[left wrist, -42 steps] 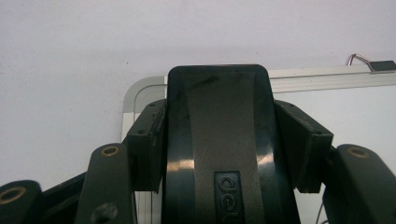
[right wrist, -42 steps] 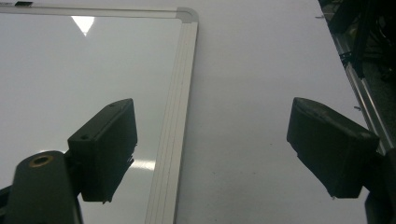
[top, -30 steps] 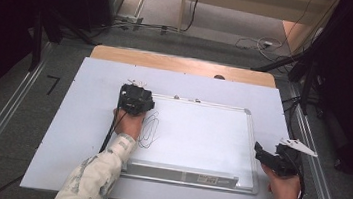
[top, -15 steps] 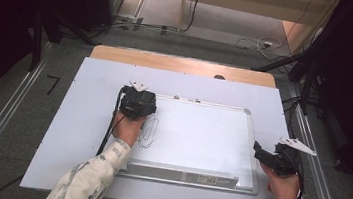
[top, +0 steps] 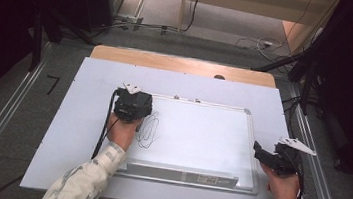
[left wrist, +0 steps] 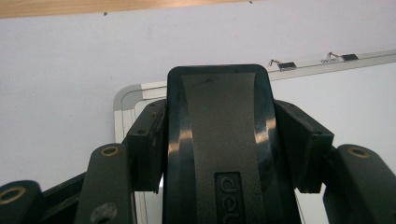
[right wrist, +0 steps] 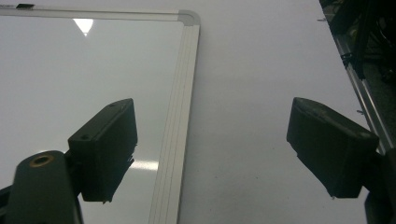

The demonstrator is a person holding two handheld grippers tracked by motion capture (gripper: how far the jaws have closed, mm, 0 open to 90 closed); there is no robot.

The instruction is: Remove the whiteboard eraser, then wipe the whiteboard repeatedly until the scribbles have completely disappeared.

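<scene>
A whiteboard (top: 201, 132) lies flat on the white table top. A black pen scribble (top: 148, 129) marks its left part. My left gripper (top: 132, 105) sits at the board's upper left corner, just above the scribble, shut on a black eraser (left wrist: 219, 140) whose label shows between the jaws. The board's corner frame (left wrist: 122, 100) appears behind the eraser. My right gripper (top: 264, 155) is at the board's right edge, open with nothing in it. In the right gripper view (right wrist: 212, 135) its jaws straddle the board's silver frame (right wrist: 180, 93).
Two binder clips (left wrist: 285, 64) sit on the board's far frame. A silver tray strip (top: 181, 173) runs along the board's near edge. The white table top (top: 91, 75) ends in a wooden strip (top: 178, 63) at the back. Metal rails (top: 318, 161) flank the table.
My left gripper with the eraser has shifted slightly toward the near side, closer to the scribble. The right gripper has hardly moved.
</scene>
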